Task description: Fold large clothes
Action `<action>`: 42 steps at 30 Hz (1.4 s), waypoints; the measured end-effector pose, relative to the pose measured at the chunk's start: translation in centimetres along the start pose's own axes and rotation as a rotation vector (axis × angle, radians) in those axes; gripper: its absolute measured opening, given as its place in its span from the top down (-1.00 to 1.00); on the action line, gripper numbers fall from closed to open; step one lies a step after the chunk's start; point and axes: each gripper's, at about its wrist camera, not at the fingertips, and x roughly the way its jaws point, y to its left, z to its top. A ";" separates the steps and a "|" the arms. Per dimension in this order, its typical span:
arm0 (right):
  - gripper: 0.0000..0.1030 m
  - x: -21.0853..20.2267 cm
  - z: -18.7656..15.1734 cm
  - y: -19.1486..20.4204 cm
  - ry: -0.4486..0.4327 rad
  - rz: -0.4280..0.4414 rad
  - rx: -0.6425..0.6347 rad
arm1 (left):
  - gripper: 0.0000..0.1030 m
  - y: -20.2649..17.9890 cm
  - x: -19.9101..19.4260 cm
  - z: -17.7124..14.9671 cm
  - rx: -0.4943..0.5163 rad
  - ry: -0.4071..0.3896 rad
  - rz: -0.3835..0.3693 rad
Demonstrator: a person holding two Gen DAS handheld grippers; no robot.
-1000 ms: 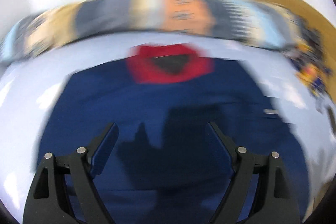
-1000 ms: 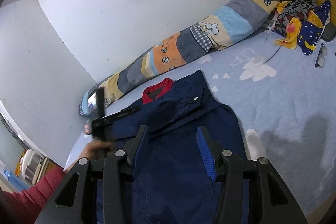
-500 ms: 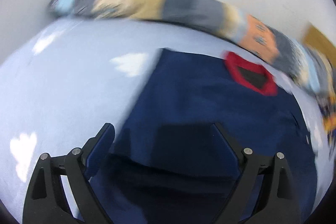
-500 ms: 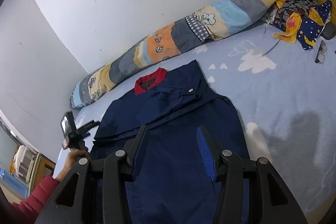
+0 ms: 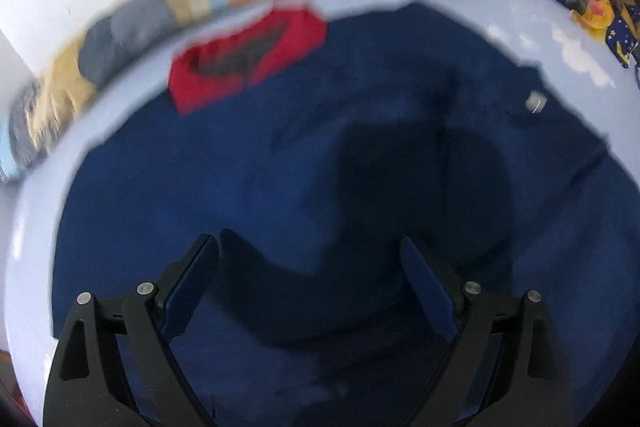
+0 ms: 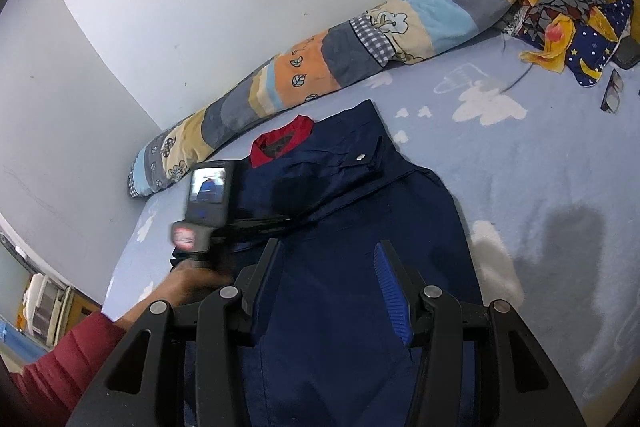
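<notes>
Navy jacket [image 5: 280,167] again centred under wider-spread left claw [image 5: 310,267].

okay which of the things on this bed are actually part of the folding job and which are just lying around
Part of the job:
navy jacket
left gripper
right gripper

Just lying about:
patchwork bolster
pile of patterned clothes
glasses

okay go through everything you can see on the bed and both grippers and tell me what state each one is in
Jacket: spread flat on the bed, sides folded inward, red collar showing.
Left gripper: jaws wide and just been opening, nothing between them, above the jacket.
Right gripper: jaws partly open, holding nothing.
Long pillow: lying along the wall.
Glasses: lying on the sheet.
Clothes pile: crumpled, unfolded.
</notes>
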 end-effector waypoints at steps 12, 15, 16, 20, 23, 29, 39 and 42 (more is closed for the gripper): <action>0.02 -0.4 0.6 -1.7 0.012 0.048 0.068 | -0.87 -5.1 5.4 6.7 -0.062 0.030 -0.099; 0.02 -0.1 0.7 -2.2 0.030 0.047 0.094 | -0.86 -4.2 4.5 6.6 -0.104 0.025 -0.138; 0.02 0.0 0.7 -2.2 0.035 0.045 0.097 | -0.86 -3.8 3.4 5.9 -0.106 0.010 -0.151; 0.02 0.4 0.5 -1.6 0.052 0.037 0.082 | -0.86 -1.8 -0.1 2.2 -0.143 -0.015 -0.155; 0.02 1.1 0.2 -1.0 0.081 -0.007 0.054 | -0.86 1.0 -2.0 -1.4 -0.187 -0.014 -0.130; 0.03 4.2 1.9 -0.1 0.105 -0.023 0.033 | -0.86 12.7 -4.2 -5.6 -0.376 0.000 -0.028; 0.66 18.9 7.0 0.3 0.156 -0.054 -0.045 | -0.86 21.3 1.3 -9.9 -0.550 0.057 0.017; 0.83 23.2 5.5 -2.6 0.277 -0.213 -0.047 | -0.96 21.3 2.9 -10.9 -0.506 0.078 0.056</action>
